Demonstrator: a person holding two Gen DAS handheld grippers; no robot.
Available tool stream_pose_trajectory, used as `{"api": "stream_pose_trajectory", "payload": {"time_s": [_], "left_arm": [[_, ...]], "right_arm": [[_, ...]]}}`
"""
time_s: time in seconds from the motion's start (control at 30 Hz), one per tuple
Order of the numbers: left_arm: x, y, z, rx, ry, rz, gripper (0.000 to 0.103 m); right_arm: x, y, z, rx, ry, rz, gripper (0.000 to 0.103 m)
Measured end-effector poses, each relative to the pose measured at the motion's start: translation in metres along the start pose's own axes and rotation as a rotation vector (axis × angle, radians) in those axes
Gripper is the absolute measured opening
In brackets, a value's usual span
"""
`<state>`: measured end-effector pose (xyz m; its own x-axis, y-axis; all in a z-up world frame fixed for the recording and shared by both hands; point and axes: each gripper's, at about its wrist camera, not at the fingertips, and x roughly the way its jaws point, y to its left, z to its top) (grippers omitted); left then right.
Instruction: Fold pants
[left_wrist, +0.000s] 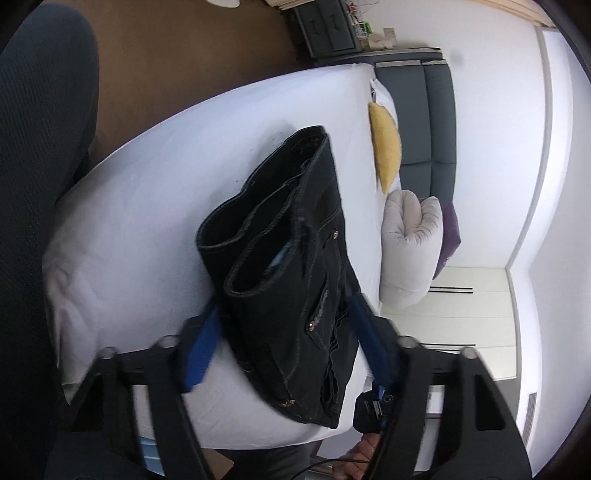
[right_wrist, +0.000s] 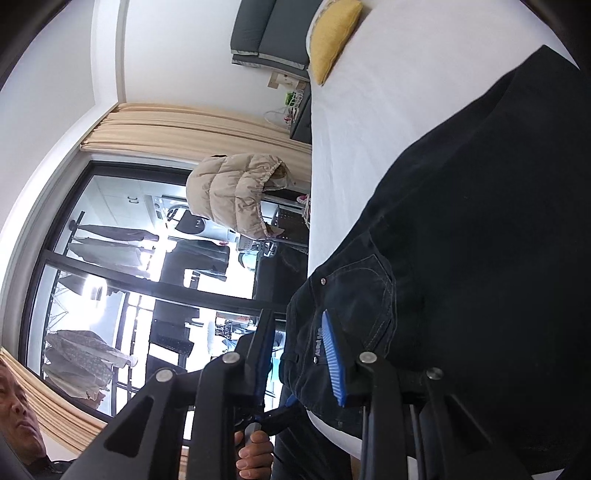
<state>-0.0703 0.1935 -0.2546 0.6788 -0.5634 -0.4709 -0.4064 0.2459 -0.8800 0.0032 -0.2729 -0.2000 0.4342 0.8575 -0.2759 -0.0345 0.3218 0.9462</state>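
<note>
Black denim pants (left_wrist: 295, 266) lie folded in a stack on the white bed (left_wrist: 147, 206), with the leg cuffs on top and the waist near the bed's edge. My left gripper (left_wrist: 284, 317) is open, its blue fingers (left_wrist: 201, 350) straddling the near end of the stack. In the right wrist view the pants (right_wrist: 461, 240) fill the right side. My right gripper (right_wrist: 299, 339) is open around the waistband corner by the back pocket, one blue finger (right_wrist: 332, 358) resting on the cloth.
A yellow cushion (left_wrist: 386, 146) and a grey rolled pillow (left_wrist: 410, 243) lie at the bed's head by a dark headboard (left_wrist: 436, 122). A beige jacket (right_wrist: 236, 192) hangs before a window. A nightstand (left_wrist: 325, 29) stands on the brown floor.
</note>
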Motion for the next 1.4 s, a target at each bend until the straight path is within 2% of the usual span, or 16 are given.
{"api": "stream_pose_trajectory", "payload": {"time_s": [0.03, 0.07, 0.2, 0.3, 0.53, 0.57, 0.67, 0.7, 0.8, 0.93, 0.97, 1.07, 1.1, 1.2, 1.3, 1.4], "left_arm": [[0.002, 0.001, 0.001, -0.011, 0.010, 0.001, 0.043], [0.005, 0.002, 0.001, -0.015, 0.021, 0.000, 0.029], [0.016, -0.003, 0.003, 0.012, 0.040, -0.008, 0.022], [0.019, -0.019, 0.004, 0.090, 0.032, 0.001, 0.015], [0.022, -0.070, -0.004, 0.334, 0.006, 0.035, 0.012], [0.023, -0.078, -0.005, 0.359, 0.005, 0.037, 0.012], [0.026, -0.101, -0.009, 0.432, 0.003, 0.043, 0.012], [0.029, -0.110, -0.011, 0.469, 0.000, 0.048, 0.012], [0.033, -0.135, -0.021, 0.546, 0.004, 0.051, 0.012], [0.052, -0.170, -0.042, 0.664, 0.032, 0.050, 0.012], [0.058, -0.178, -0.048, 0.689, 0.041, 0.049, 0.012], [0.085, -0.208, -0.074, 0.805, 0.080, 0.054, 0.012], [0.095, -0.216, -0.086, 0.851, 0.096, 0.058, 0.012], [0.124, -0.234, -0.123, 0.985, 0.152, 0.080, 0.012], [0.149, -0.240, -0.159, 1.109, 0.197, 0.103, 0.012], [0.169, -0.249, -0.186, 1.203, 0.224, 0.119, 0.011]], "right_arm": [[0.001, 0.000, 0.000, 0.001, 0.005, -0.004, 0.031], [0.002, -0.001, 0.001, 0.001, 0.011, -0.010, 0.031], [0.019, 0.003, 0.008, -0.009, 0.083, -0.070, 0.031], [0.036, -0.001, 0.014, -0.010, 0.155, -0.131, 0.031], [0.077, -0.019, 0.034, 0.020, 0.277, -0.237, 0.031], [0.084, -0.024, 0.036, 0.021, 0.304, -0.292, 0.030], [0.098, -0.039, 0.037, 0.037, 0.356, -0.350, 0.017], [0.099, -0.044, 0.036, 0.044, 0.354, -0.361, 0.010], [0.095, -0.052, 0.030, 0.063, 0.330, -0.351, 0.000], [0.089, -0.056, 0.023, 0.054, 0.300, -0.318, 0.000], [0.086, -0.052, 0.024, 0.062, 0.300, -0.314, 0.005], [0.062, -0.029, 0.030, 0.033, 0.204, -0.262, 0.060], [0.051, -0.021, 0.034, 0.021, 0.160, -0.240, 0.066], [0.023, 0.006, 0.048, -0.002, 0.120, -0.189, 0.074], [0.014, 0.036, 0.053, -0.088, 0.172, -0.187, 0.084], [0.015, 0.056, 0.051, -0.165, 0.224, -0.182, 0.087]]}}
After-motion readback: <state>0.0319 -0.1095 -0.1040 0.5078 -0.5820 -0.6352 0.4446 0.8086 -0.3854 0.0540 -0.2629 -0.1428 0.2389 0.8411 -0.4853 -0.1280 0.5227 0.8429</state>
